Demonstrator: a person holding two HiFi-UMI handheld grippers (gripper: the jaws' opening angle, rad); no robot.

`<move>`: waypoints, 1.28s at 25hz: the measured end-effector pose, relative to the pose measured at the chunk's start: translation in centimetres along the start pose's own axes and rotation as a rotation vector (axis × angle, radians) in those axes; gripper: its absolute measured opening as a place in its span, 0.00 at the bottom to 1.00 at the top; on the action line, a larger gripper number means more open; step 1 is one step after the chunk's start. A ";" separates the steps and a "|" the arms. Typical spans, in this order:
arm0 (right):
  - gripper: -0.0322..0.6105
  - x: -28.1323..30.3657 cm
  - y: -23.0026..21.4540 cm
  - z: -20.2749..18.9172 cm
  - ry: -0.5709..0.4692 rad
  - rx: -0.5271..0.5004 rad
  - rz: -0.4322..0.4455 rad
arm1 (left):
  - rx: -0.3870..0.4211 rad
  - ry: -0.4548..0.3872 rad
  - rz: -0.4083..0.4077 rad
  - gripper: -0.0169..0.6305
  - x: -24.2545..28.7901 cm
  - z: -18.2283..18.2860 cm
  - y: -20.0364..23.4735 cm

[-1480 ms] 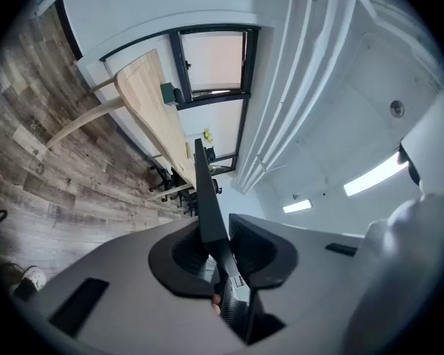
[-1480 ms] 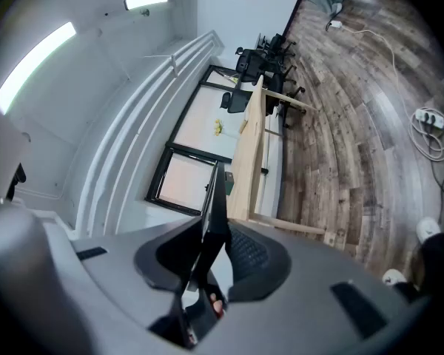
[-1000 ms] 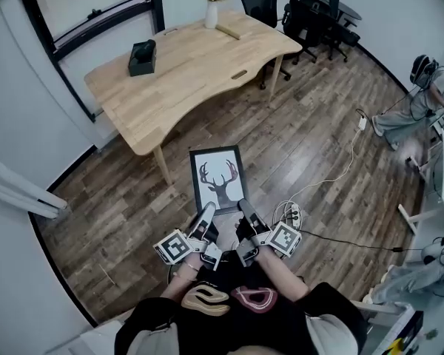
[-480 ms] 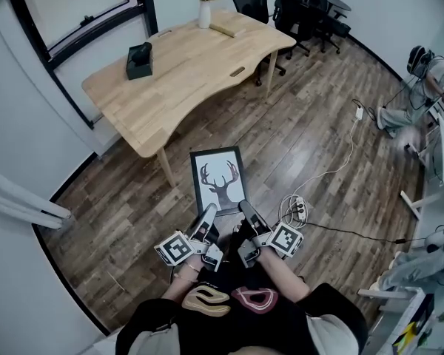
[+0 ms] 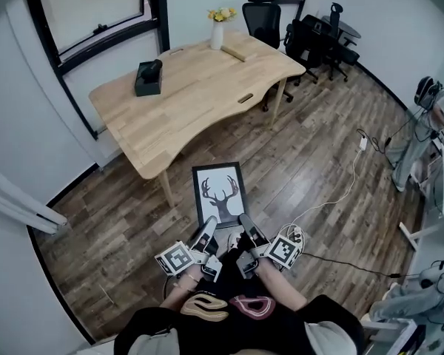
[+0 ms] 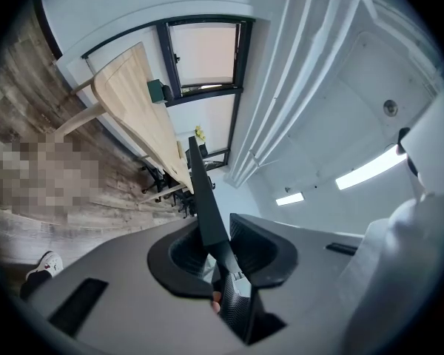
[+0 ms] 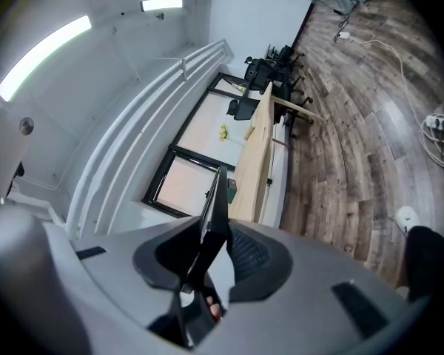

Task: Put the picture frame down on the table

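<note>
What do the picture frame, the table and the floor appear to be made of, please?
The picture frame has a thin matte black border, perhaps painted wood or plastic. The table looks like pale wood with plank seams. The floor shows grey-brown planks with slight sheen: wood or laminate.

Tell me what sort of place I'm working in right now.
Most likely an office or meeting room: a large wooden table, black swivel chairs at its far end, and a black-framed window in the wall beside it.
</note>
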State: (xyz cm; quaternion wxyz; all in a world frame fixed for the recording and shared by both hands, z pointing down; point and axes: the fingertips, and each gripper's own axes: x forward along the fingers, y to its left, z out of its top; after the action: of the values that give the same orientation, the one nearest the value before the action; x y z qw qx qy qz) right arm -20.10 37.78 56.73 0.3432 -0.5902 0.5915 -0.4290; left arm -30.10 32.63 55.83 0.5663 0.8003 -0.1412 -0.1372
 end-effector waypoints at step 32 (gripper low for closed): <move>0.23 12.9 -9.3 20.6 0.155 0.061 0.008 | 0.040 -0.123 0.111 0.17 24.5 2.8 3.5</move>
State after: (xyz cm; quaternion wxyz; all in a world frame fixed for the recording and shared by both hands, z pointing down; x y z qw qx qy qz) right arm 1.59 23.45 58.35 0.3161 -0.5420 0.6053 -0.4899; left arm -8.81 19.74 56.81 0.5473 0.7924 -0.2226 -0.1515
